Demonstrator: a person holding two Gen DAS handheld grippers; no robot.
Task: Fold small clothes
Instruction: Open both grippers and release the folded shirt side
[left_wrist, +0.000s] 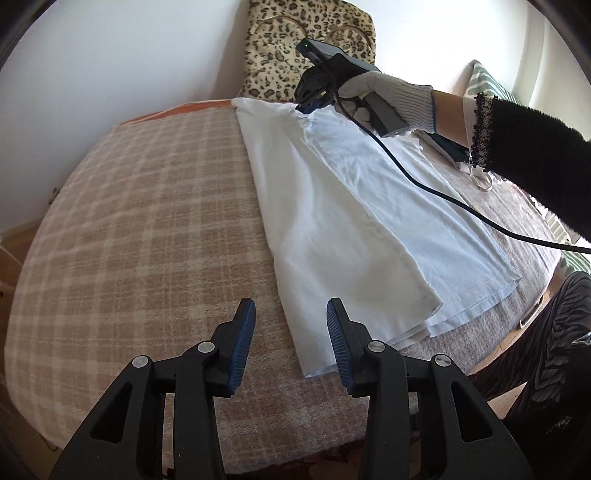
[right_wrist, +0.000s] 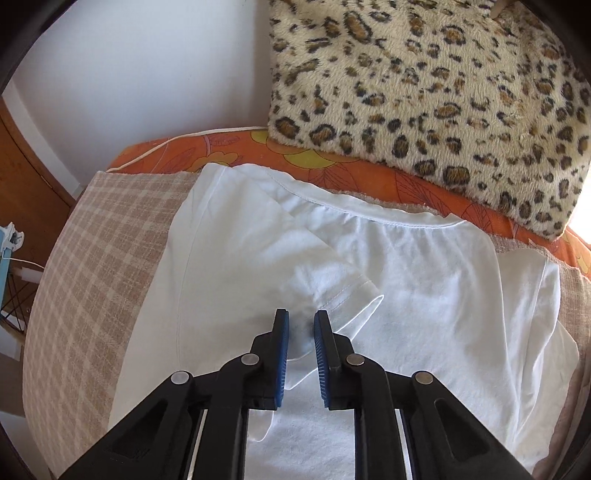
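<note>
A beige-and-cream checked woollen blanket (left_wrist: 122, 221) covers the bed and carries everything else. Behind it, against the white wall, leans a plush leopard-print cushion (right_wrist: 424, 85), with an orange floral sheet (right_wrist: 332, 162) showing along the blanket's far edge.

On the blanket lies the white cotton T-shirt (left_wrist: 332, 221), lengthwise, neckline toward the cushion. One long side is already folded over the body, its sleeve turned in across the chest, so the first lengthwise fold looks done. The other side still lies flat (as far as the wrist views show), and the crosswise folds remain; I judge the task under halfway.

The right gripper (right_wrist: 301, 332), held by a grey-gloved hand (left_wrist: 388, 99) with a black sleeve, stands over the folded sleeve's hem near the collar. A narrow gap shows between its blue pads, and I cannot tell whether cloth is pinched there.

The left gripper (left_wrist: 291, 325) hovers at the shirt's bottom hem corner, fingers apart, nothing between them.

No brand, label or writing is legible.
</note>
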